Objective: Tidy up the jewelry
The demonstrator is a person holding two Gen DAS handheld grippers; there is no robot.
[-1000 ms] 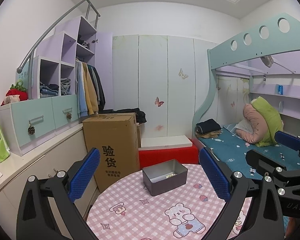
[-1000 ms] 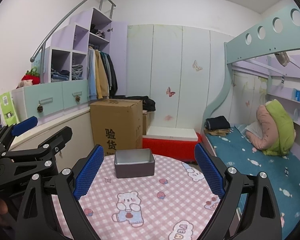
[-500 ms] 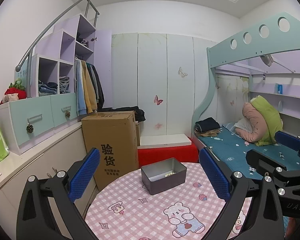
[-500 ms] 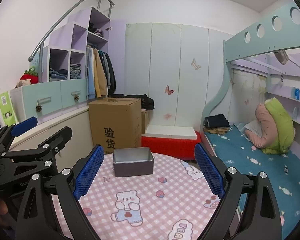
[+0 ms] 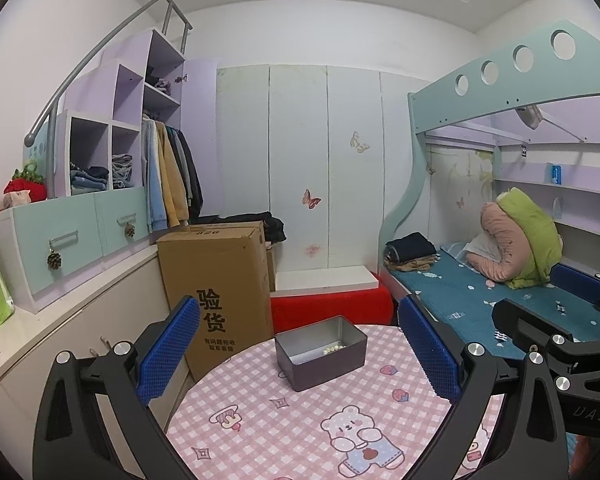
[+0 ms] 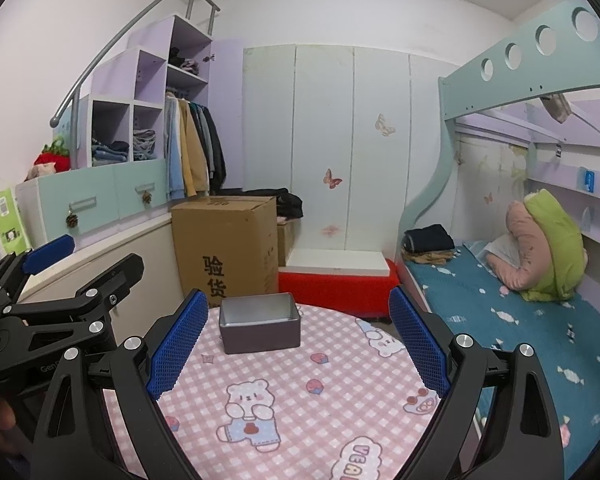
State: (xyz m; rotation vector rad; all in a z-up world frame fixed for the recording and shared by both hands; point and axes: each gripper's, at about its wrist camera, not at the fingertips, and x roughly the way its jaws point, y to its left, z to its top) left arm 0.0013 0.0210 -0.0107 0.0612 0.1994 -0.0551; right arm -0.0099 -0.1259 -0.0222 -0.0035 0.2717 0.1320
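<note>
A grey metal tin (image 5: pixel 321 352) stands open at the far side of a round table with a pink checked cloth (image 5: pixel 300 432). A string of small white beads (image 5: pixel 334 349) lies inside the tin. In the right wrist view the tin (image 6: pixel 260 322) shows its near wall; its contents are hidden. My left gripper (image 5: pixel 300 348) is open and empty, held above the table short of the tin. My right gripper (image 6: pixel 298 340) is open and empty, level with it. Each gripper shows at the edge of the other's view.
A tall cardboard box (image 5: pixel 216 280) stands behind the table at the left. A red bench (image 5: pixel 332 304) with a white top is beyond the tin. A bunk bed (image 5: pixel 480 292) lies at the right. A counter (image 5: pixel 60 312) with drawers runs along the left wall.
Both grippers have pulled back and up slightly, so the tin sits a little lower and farther in both views. Both stay open.
</note>
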